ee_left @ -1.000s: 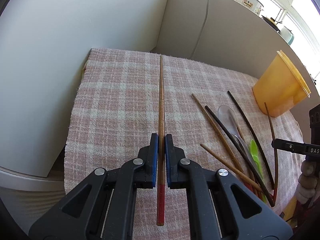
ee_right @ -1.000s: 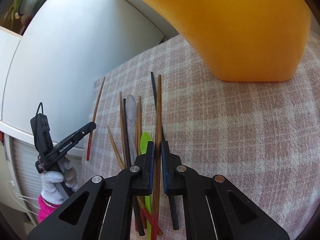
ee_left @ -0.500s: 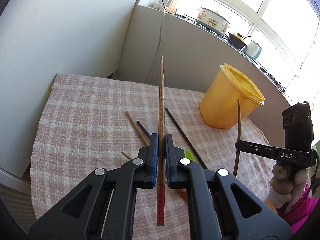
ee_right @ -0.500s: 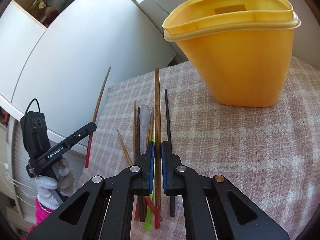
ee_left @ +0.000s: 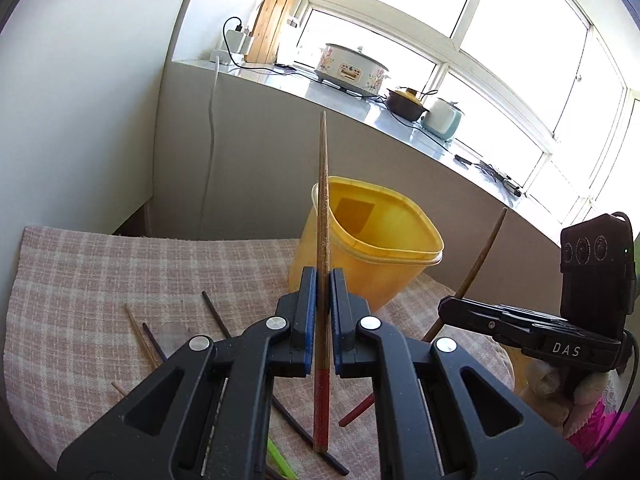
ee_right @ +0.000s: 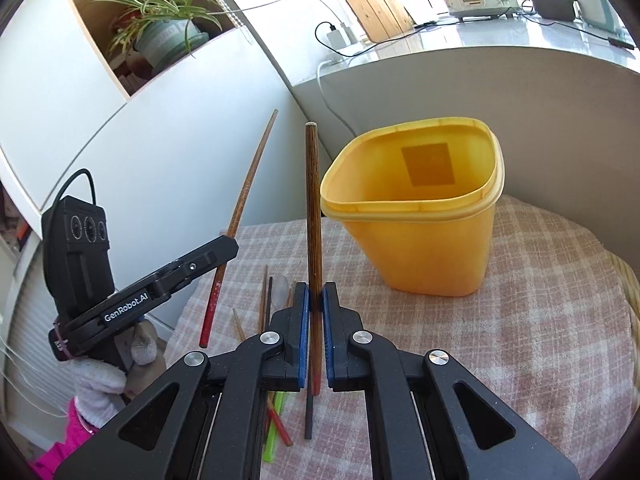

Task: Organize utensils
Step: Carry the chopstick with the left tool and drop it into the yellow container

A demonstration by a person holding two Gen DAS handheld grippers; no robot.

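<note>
Wooden red-tipped chopstick (ee_left: 322, 216) clamped in left gripper (ee_left: 321, 280), another wooden chopstick (ee_right: 313, 216) in right gripper (ee_right: 314, 296); next, tip both into yellow plastic tub (ee_right: 432, 240).

Home kitchen — rice cooker (ee_left: 351, 70) on windowsill.

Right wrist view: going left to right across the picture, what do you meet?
Left claw gripping a red-tipped chopstick → loose chopsticks on the checked cloth → dark wooden chopstick clamped in the right claw → yellow container.
</note>
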